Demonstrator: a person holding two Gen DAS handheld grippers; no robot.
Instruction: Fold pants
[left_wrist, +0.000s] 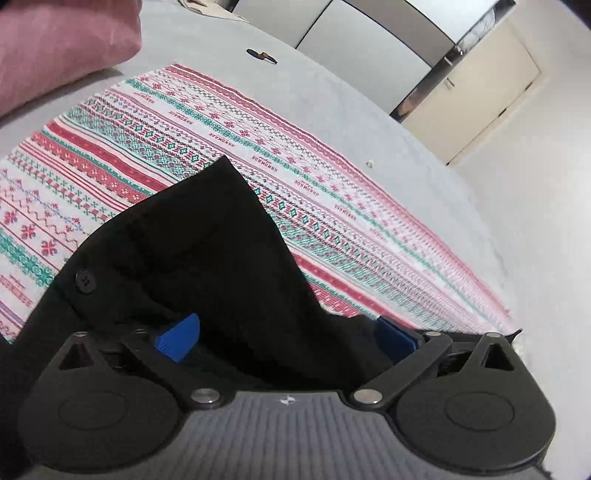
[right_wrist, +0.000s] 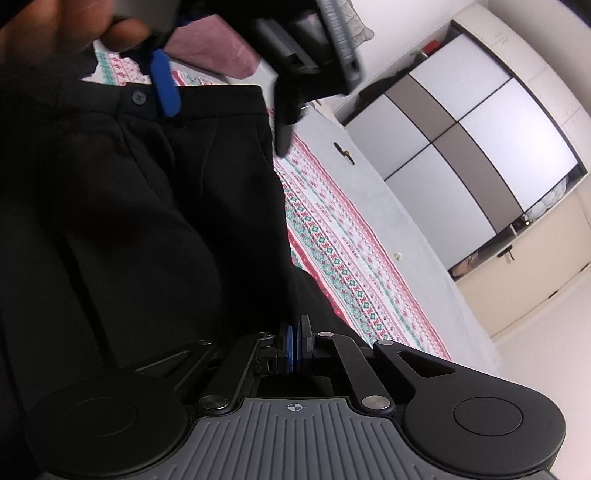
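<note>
Right wrist view: I have the black pants lifted off the bed, waistband up, above the striped patterned cloth. My right gripper has its blue fingers pressed together on a fold of the dark fabric low down, seemingly so the garment hangs taut for the fold. Higher in this view my left gripper meets the waistband just beside the button, one blue finger lying over the band.

From the left wrist view, the left gripper has its fingers spread wide with black cloth bunched between them, so I judge it is not clamping; the pants rise to a peak in front of it. A pink pillow sits at the bed's far corner and a wardrobe stands beyond. I judge the fold has not yet been laid down.
</note>
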